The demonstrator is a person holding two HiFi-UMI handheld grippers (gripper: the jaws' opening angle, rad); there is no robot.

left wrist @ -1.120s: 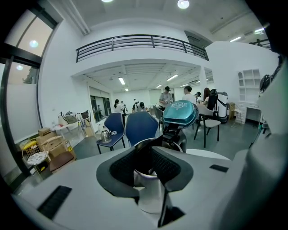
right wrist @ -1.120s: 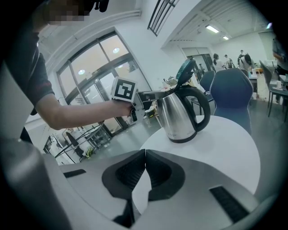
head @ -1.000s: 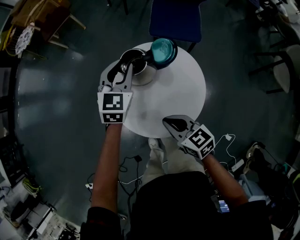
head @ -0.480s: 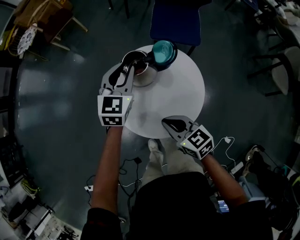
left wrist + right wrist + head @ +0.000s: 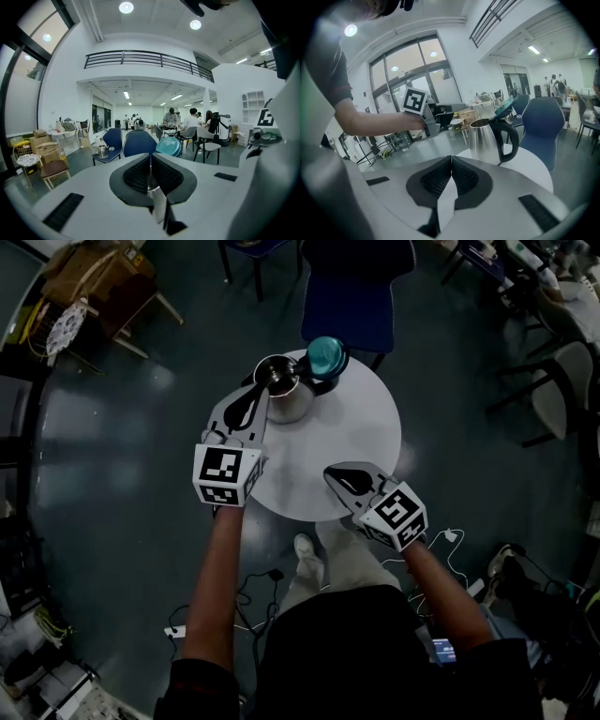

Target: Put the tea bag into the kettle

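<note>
Since half a second ago my left gripper [image 5: 251, 401] has backed off the kettle [image 5: 284, 390] mouth, jaws pressed together, empty; right gripper [image 5: 339, 479] closed too, holding nothing; tea bag unseen, I guess inside the kettle; light, limp, tearable; I'd pinch its top edge.

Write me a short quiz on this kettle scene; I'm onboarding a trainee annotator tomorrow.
1. True or false: the teal lid of the stainless steel kettle stands open.
2. Which is nearer the kettle? A) the left tool B) the right tool
3. Fill in: in the right gripper view, the right tool's jaws are pressed ___, with nothing between them.
Key: 1 true; 2 A; 3 together.
</note>
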